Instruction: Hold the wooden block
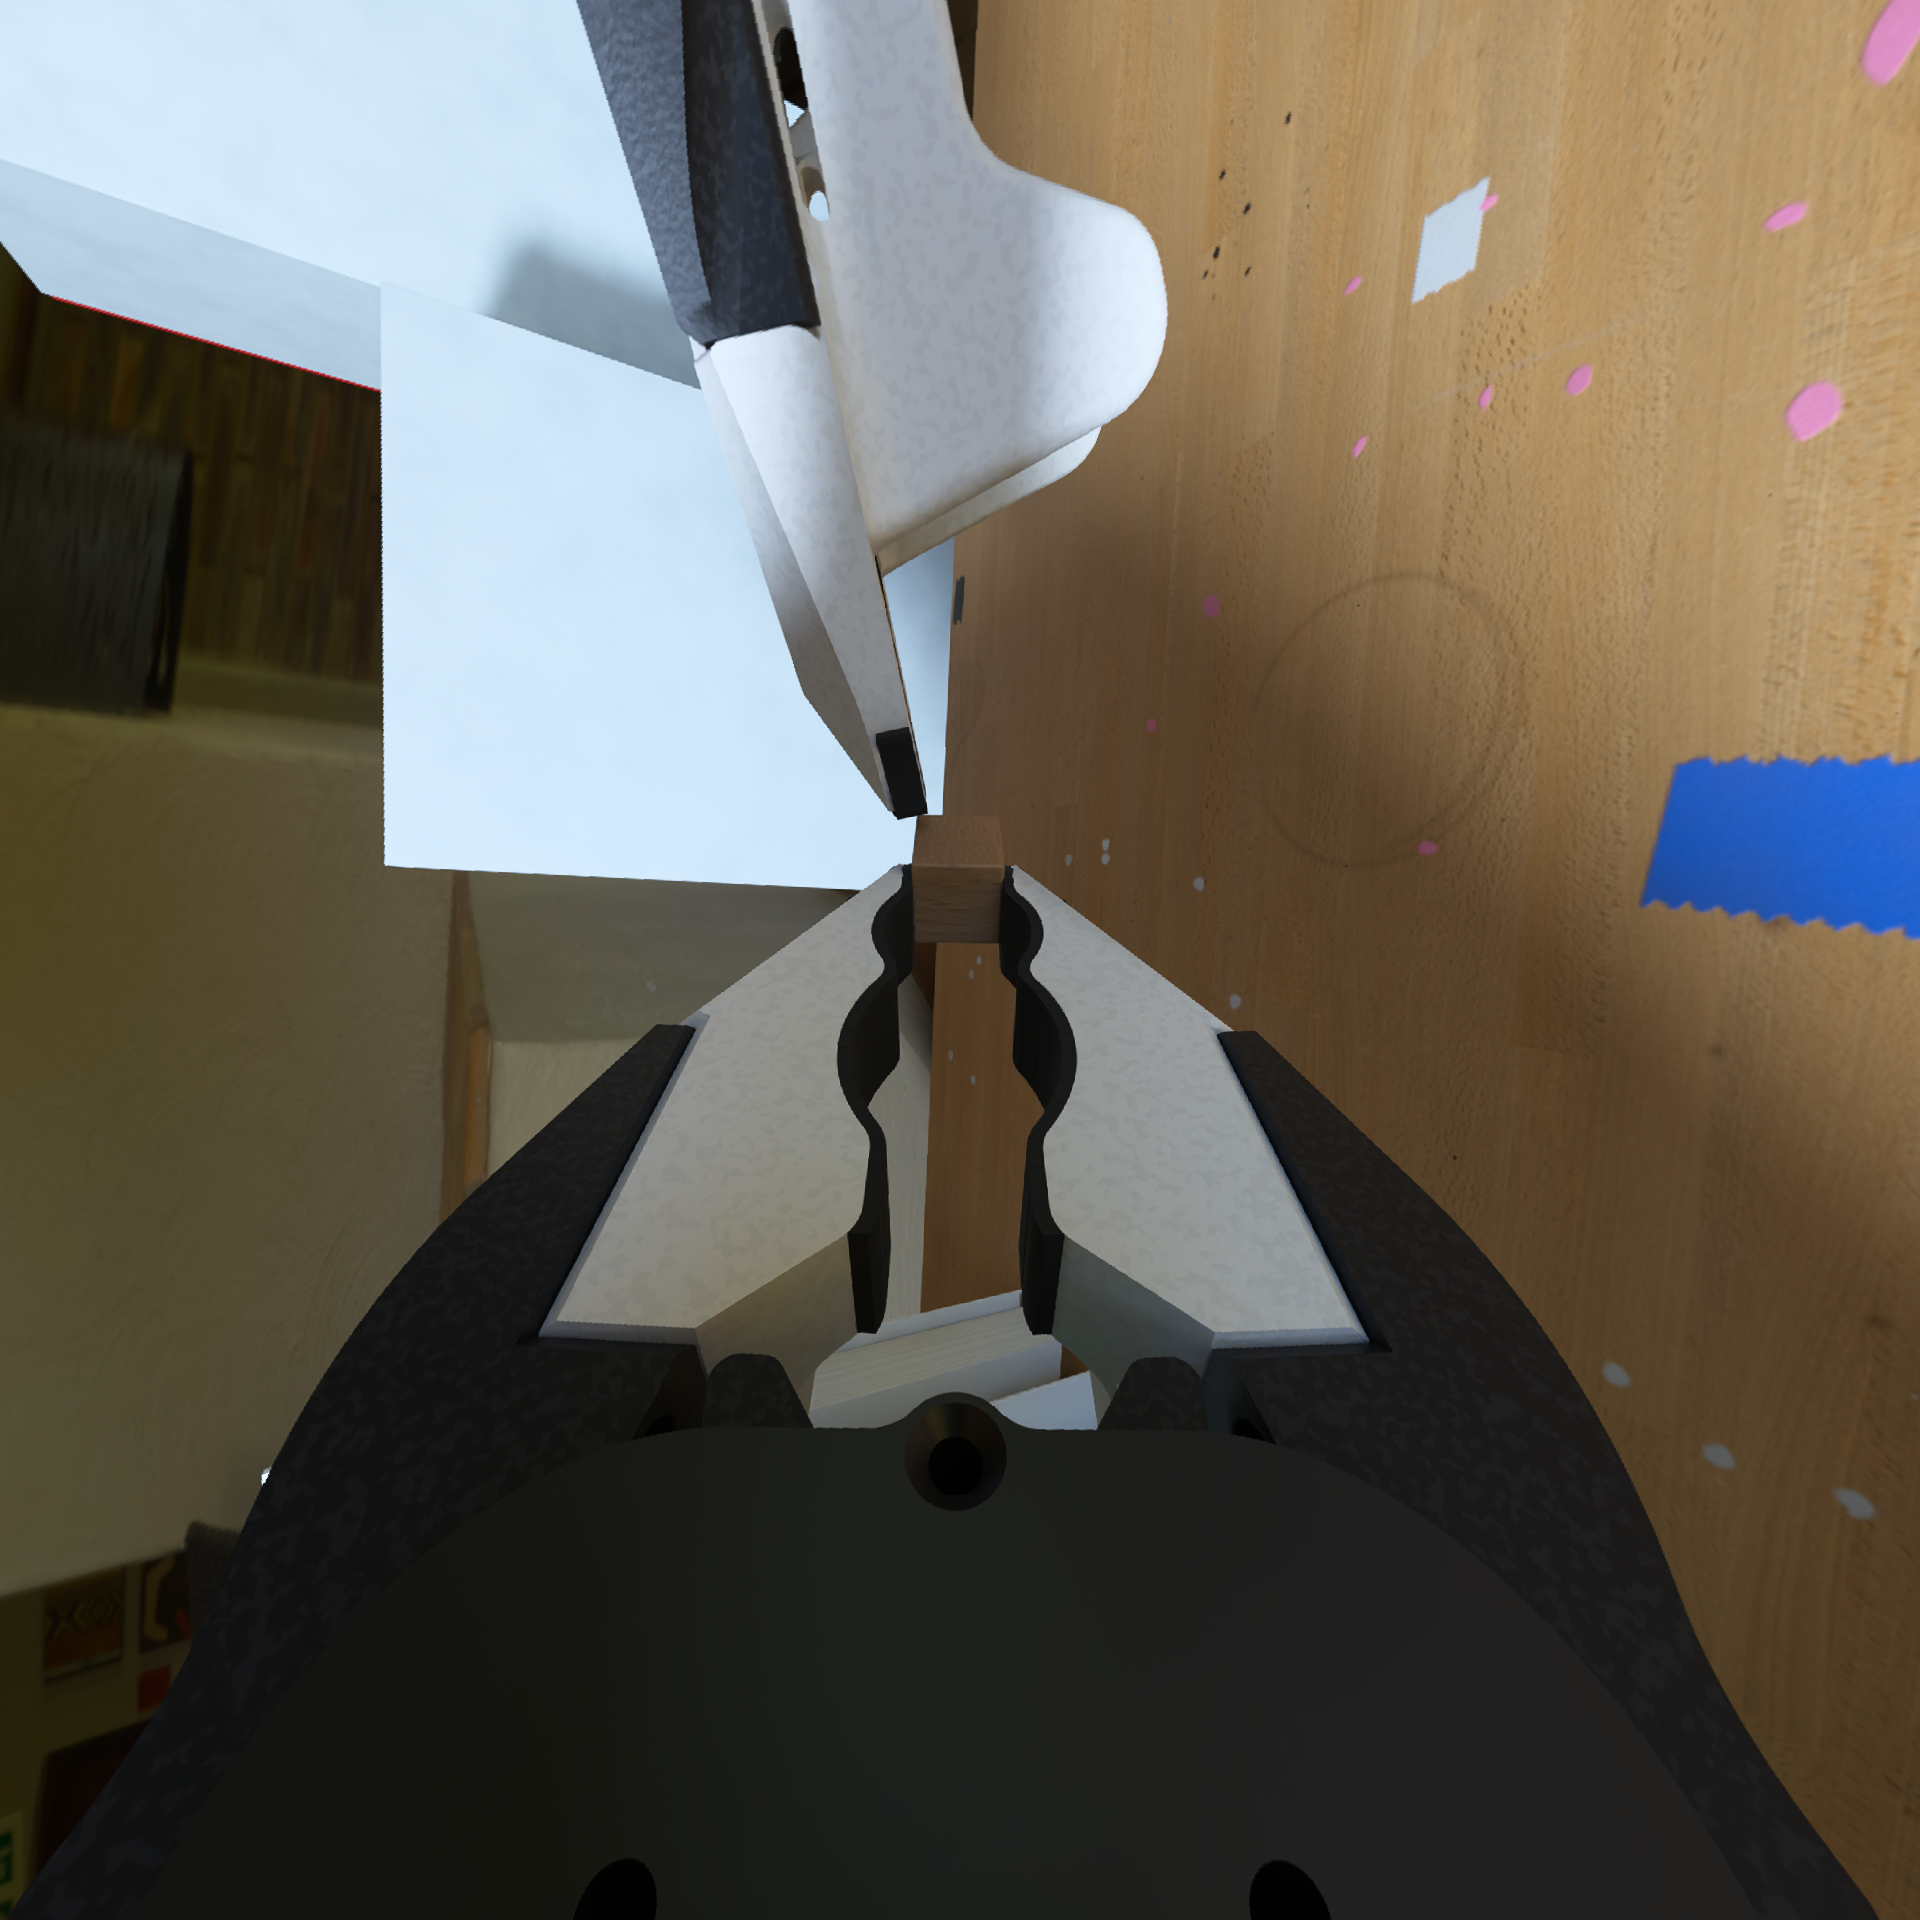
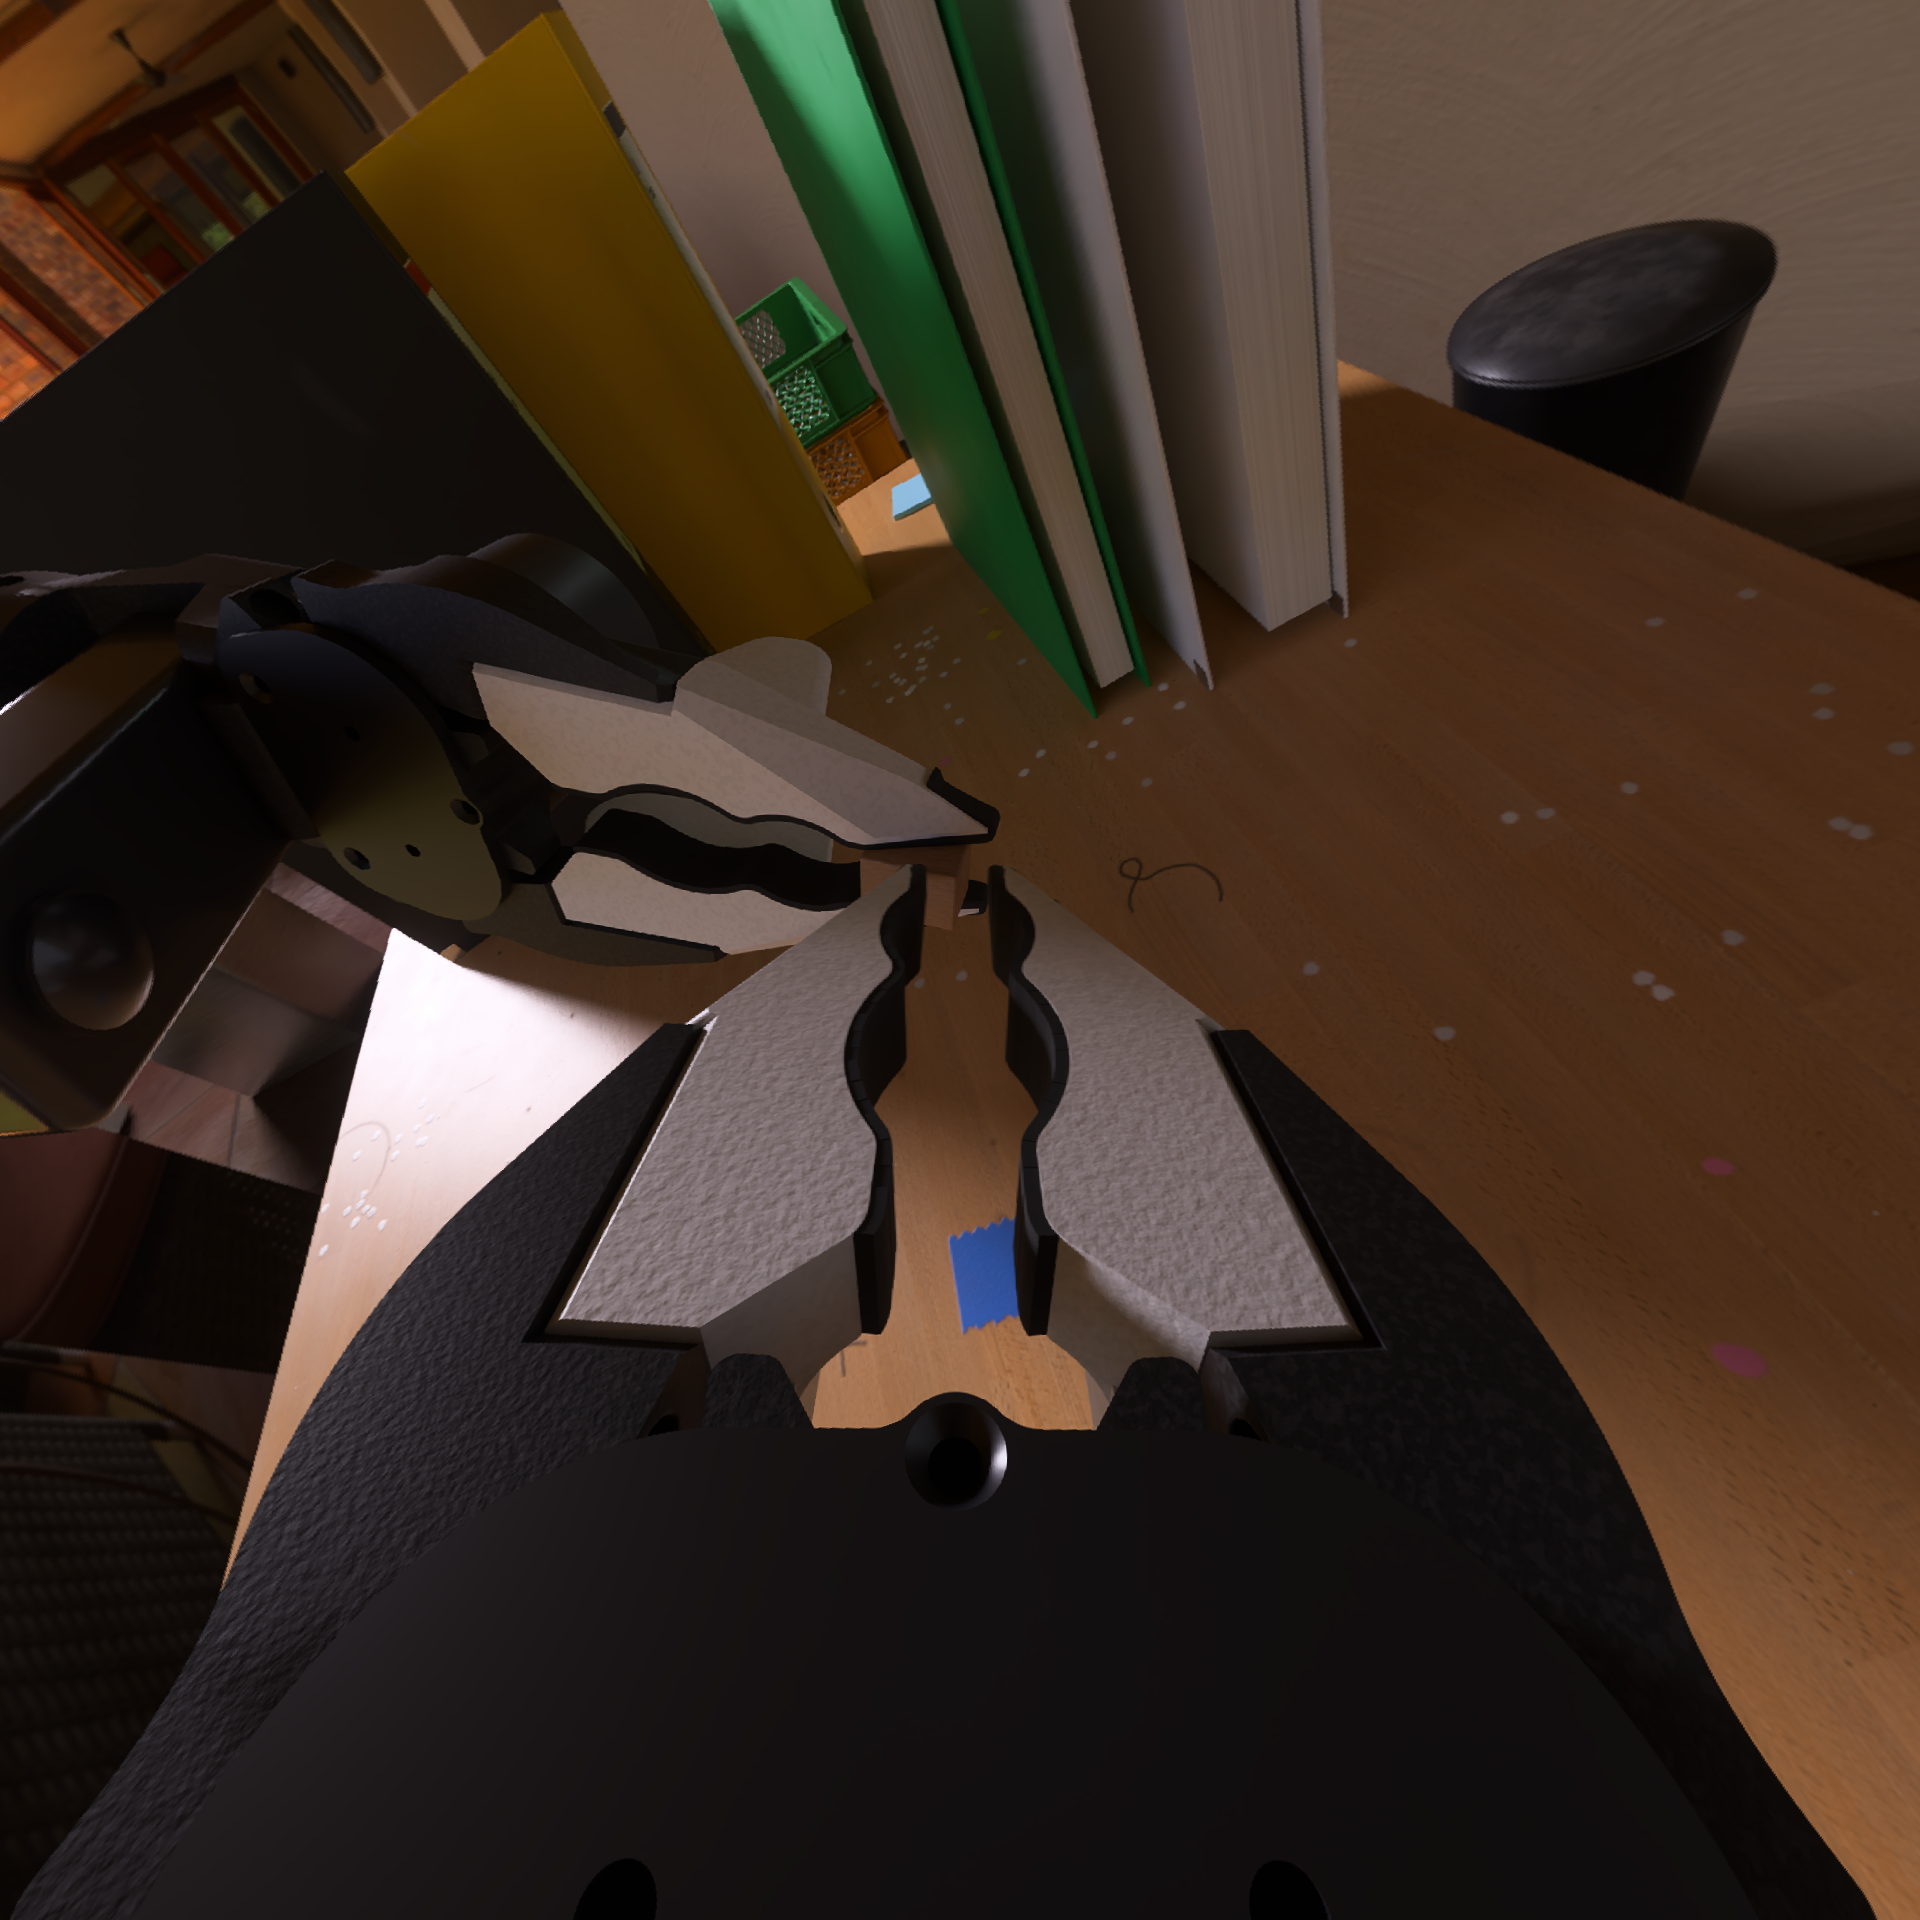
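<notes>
The small wooden block [image 1: 957,883] is pinched between the two fingertips of my left gripper [image 1: 956,896], held above the wooden table [image 1: 1455,1143]. My right gripper [image 2: 957,885] is open. The block [image 2: 945,896] sits at its fingertips, against the left one, with a gap on the right side. In the right wrist view my left gripper [image 2: 935,852] comes in from the left, shut on the block. In the left wrist view a fingertip [image 1: 902,774] of my right gripper hangs just above and left of the block.
Upright books stand at the back of the table: yellow [image 2: 623,364], green [image 2: 935,416], white [image 2: 1257,312]. A black round container [image 2: 1600,353] stands at the far right. Blue tape [image 1: 1787,842] lies on the table. Pale blue-white panels [image 1: 582,623] rise at left.
</notes>
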### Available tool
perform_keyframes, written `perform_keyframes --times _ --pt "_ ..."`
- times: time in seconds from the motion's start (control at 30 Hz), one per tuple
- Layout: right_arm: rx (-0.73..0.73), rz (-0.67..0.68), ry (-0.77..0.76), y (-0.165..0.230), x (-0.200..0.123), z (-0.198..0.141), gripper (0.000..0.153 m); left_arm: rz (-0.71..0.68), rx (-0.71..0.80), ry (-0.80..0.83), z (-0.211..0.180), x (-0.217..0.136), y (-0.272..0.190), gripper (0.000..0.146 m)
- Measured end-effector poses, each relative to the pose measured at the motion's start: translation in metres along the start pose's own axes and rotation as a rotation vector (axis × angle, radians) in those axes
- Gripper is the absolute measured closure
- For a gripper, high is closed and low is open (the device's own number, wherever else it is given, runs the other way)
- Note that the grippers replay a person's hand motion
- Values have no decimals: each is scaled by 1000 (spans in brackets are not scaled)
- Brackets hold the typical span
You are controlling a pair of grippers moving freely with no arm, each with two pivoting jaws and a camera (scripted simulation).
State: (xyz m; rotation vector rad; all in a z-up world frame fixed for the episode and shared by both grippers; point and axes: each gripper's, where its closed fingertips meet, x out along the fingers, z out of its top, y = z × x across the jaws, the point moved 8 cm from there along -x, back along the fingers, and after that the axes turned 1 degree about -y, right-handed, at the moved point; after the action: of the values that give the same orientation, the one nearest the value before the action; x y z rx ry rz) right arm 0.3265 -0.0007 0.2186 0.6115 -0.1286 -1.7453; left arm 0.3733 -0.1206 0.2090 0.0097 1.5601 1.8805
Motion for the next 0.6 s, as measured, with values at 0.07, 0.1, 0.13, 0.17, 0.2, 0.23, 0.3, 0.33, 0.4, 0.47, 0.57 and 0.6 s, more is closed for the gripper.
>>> perform_keyframes --times 0.07,0.1,0.13,0.17,0.2,0.23,0.3,0.33,0.4,0.47,0.57,0.6 --pt "7 12 16 -2 0 -2 147 -5 6 9 1 2 -2 131" --pt "6 12 27 -3 1 -2 148 -10 9 13 1 2 -3 131" --pt "3 10 38 -4 1 -3 148 -17 10 15 1 3 -4 131" --pt "1 7 45 -4 1 -3 148 -21 10 15 1 4 -5 131" --pt "0 5 48 -4 1 -3 148 -23 9 13 1 4 -5 131" --pt "3 4 48 -4 1 -4 148 -24 9 13 1 5 -6 131" --pt "12 6 57 -5 1 -5 148 -30 11 18 1 5 -6 131" --pt "17 5 57 -6 1 -5 148 -28 16 21 1 6 -7 131" --pt "22 -13 54 -7 1 -5 145 -22 22 31 2 7 -7 131" --pt "24 -18 58 -7 2 -5 141 -19 19 42 2 7 -7 131" --pt "22 -14 64 -6 4 -6 142 -18 14 52 1 7 -7 131" --pt "19 -7 75 -6 5 -6 144 -21 11 53 1 7 -7 131"
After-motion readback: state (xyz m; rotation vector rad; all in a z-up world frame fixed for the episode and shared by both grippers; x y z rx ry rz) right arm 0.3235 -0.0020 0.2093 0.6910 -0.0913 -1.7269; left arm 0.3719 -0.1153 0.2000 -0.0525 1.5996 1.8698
